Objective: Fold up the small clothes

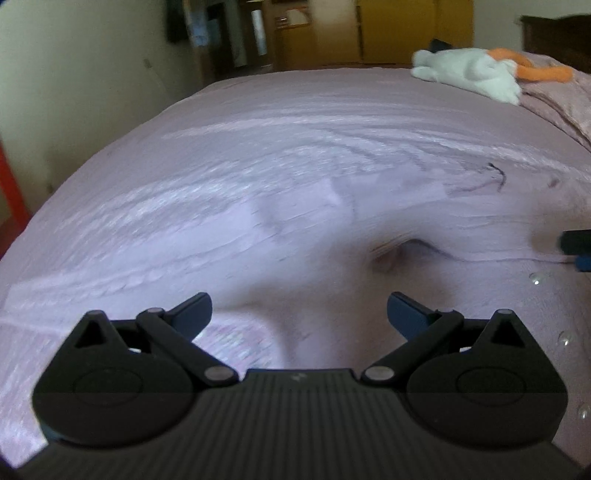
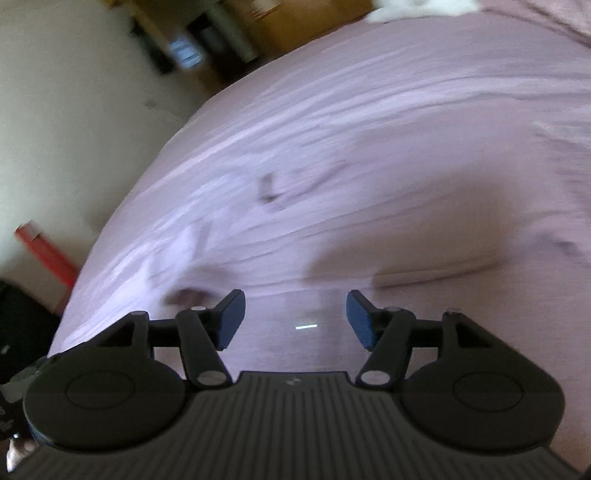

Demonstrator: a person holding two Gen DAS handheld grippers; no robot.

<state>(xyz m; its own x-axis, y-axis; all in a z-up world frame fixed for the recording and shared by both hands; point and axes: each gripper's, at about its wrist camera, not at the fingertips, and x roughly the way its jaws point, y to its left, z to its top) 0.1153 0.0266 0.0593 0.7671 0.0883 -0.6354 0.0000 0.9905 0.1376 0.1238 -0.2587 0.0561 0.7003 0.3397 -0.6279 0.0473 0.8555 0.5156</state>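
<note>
A small pale pink garment [image 1: 343, 291] lies flat on the bed [image 1: 258, 140], almost the sheet's colour. Its neck opening [image 1: 402, 251] shows as a dark curved slit, and small clear beads [image 1: 535, 278] dot its right side. My left gripper [image 1: 300, 310] hovers low over the garment, open, with nothing between its fingers. In the left wrist view the right gripper's dark fingertip [image 1: 576, 247] shows at the right edge, by the garment's seam. In the blurred right wrist view my right gripper [image 2: 295, 314] is open and empty over the pink cloth [image 2: 424, 306].
A white plush toy with orange parts [image 1: 469, 72] lies at the bed's far right, next to a rumpled pink cover [image 1: 554, 107]. Beyond the bed stand brown furniture and boxes [image 1: 295, 33]. A red object [image 1: 11, 184] stands against the wall on the left.
</note>
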